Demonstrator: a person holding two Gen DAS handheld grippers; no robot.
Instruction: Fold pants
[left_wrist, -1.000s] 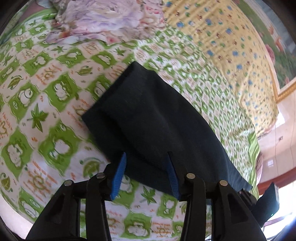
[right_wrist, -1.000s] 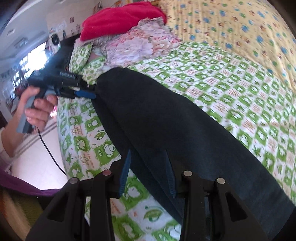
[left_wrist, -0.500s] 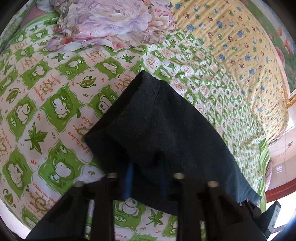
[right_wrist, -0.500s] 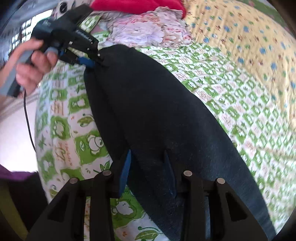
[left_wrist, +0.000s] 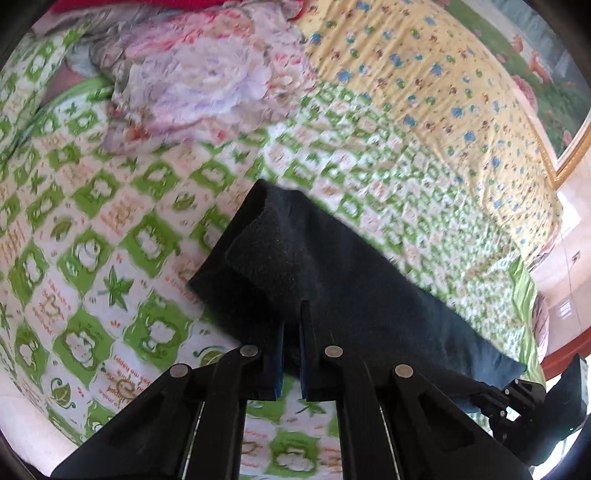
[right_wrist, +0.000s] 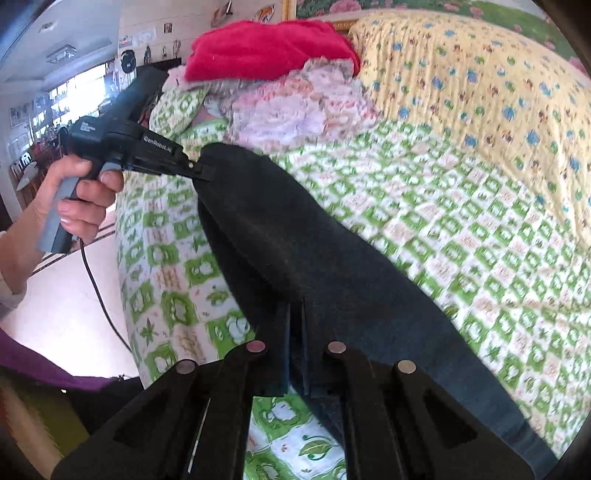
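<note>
While both claws sit nearly closed, each pinches the near edge of the dark pants (left_wrist: 332, 280). Left claw (left_wrist: 291, 332): fabric bunched between its blue-lined fingers, the cloth running ahead and off to its right across the green-and-white bed sheet (left_wrist: 110, 229). Right claw (right_wrist: 295, 325): gripping the same hem, pants stretching ahead to its left, where the left claw's tip also bites the edge. Floral quilt (left_wrist: 207, 85) and red blanket (right_wrist: 266, 48) lie beyond.
</note>
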